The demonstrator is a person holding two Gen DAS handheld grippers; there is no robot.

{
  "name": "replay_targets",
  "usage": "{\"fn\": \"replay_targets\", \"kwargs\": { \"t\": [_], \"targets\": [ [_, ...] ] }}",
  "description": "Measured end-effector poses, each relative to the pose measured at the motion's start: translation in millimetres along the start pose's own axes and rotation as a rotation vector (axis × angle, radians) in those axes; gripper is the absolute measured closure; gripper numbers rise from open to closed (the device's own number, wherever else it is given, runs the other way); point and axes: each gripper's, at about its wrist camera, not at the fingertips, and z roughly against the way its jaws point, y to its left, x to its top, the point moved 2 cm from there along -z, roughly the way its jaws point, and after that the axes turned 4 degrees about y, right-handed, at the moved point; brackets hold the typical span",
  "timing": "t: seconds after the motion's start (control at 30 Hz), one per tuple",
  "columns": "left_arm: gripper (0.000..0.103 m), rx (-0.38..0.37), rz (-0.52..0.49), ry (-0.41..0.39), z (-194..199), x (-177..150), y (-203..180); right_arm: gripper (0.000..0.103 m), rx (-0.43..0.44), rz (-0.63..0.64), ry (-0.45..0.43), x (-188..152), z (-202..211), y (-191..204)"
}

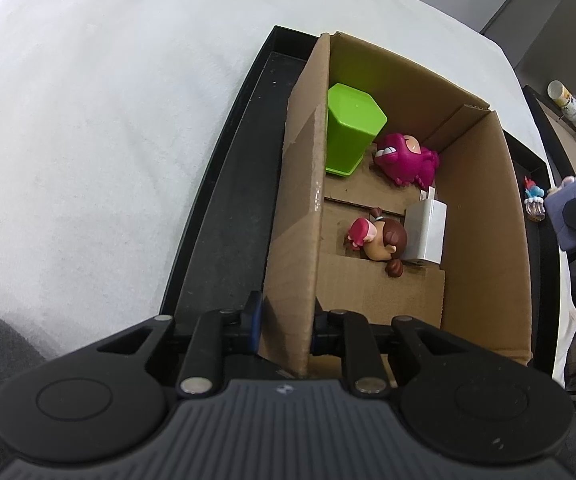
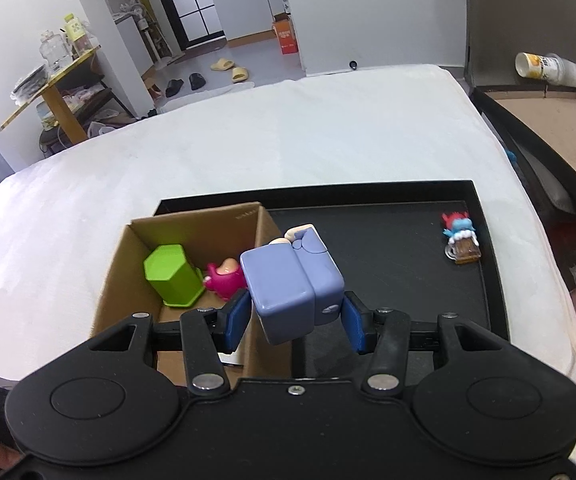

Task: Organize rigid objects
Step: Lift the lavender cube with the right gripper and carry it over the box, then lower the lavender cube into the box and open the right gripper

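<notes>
surface: white-covered bed (image 2: 288,128) | directly on it: black tray (image 2: 487,264), lying ahead of the fingers

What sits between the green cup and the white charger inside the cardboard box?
The pink monster toy lies between the green cup and the white charger, on the cardboard box floor. The left wrist view shows it best.

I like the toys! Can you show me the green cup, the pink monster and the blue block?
Green cup (image 1: 349,128): left wrist view, on its upturned base.
Pink monster (image 1: 405,156): left wrist view, on its body.
Blue block (image 2: 288,286): right wrist view, on its near face.
</notes>
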Motion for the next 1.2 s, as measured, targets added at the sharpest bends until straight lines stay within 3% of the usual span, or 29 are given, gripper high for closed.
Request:
{"fn": "replay_targets", "kwargs": {
  "t": [0.37,1.2],
  "targets": [
    [0.083,-0.016,0.019,-0.003,0,-3,6,0.055,0.05,0.038,-0.008,10,5,33],
    [0.082,-0.069,0.042,0.01,-1,0,18,0.059,0.142,0.065,0.122,-4,-42,92]
  ]
}}
